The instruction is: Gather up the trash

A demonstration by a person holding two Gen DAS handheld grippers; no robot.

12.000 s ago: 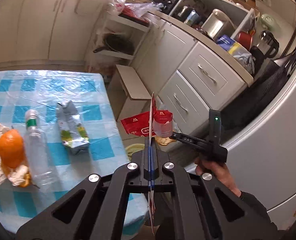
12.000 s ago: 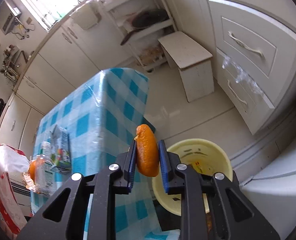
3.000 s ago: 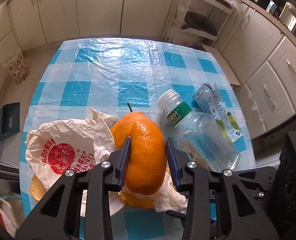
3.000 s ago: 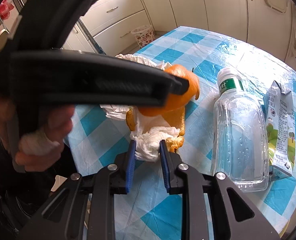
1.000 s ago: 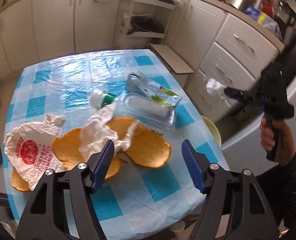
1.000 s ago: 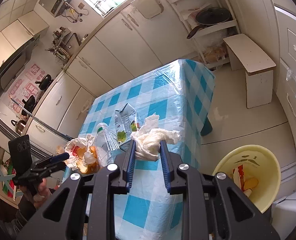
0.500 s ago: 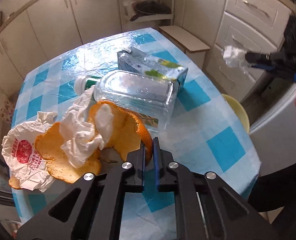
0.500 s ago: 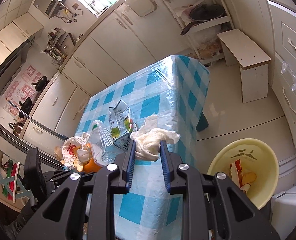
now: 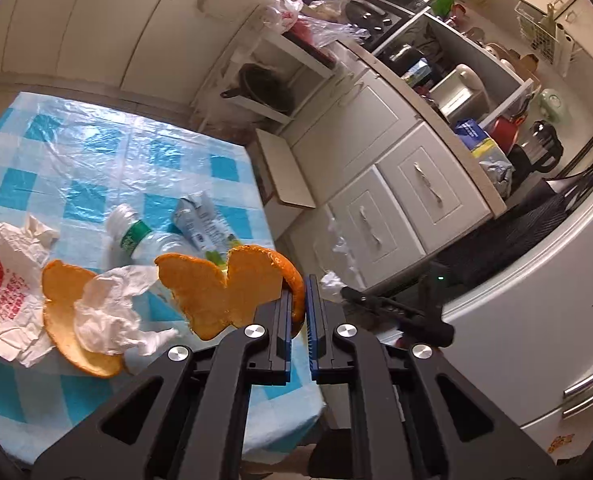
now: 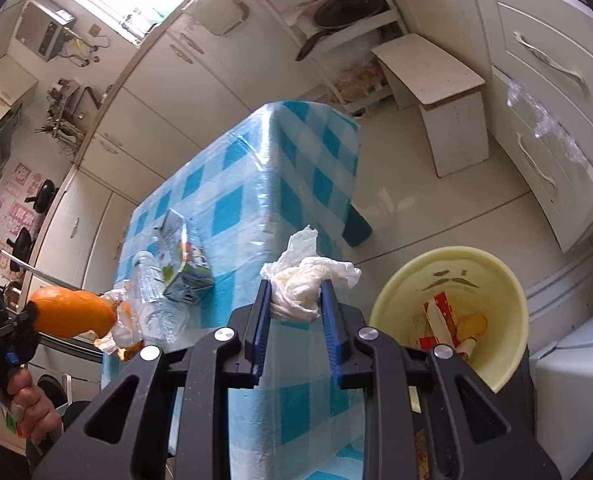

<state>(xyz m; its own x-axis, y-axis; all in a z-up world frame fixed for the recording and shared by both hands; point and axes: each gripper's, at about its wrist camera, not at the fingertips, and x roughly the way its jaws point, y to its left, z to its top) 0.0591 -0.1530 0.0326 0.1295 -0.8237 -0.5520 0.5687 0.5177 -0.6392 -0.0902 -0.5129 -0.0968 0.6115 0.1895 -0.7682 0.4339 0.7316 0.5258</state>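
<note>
My left gripper (image 9: 296,304) is shut on the edge of a wide piece of orange peel (image 9: 220,292) and holds it above the checked table (image 9: 96,160). A second peel (image 9: 64,320) with a crumpled tissue (image 9: 108,316) on it stays on the cloth. In the right wrist view, my right gripper (image 10: 296,292) is shut on a white tissue wad (image 10: 304,280), beside the table's corner and just left of the yellow bin (image 10: 508,292). The lifted orange peel (image 10: 72,312) shows at far left.
A clear bottle (image 9: 144,240), a flattened drink carton (image 9: 204,228) and a white wrapper with red print (image 9: 0,292) lie on the table. The bin holds wrappers and peel. A low stool (image 10: 436,92) and drawer fronts (image 10: 548,80) stand beyond it.
The left jaws came together on the orange peel and lifted it off the table. The right gripper carried its tissue down and closer to the yellow bin.
</note>
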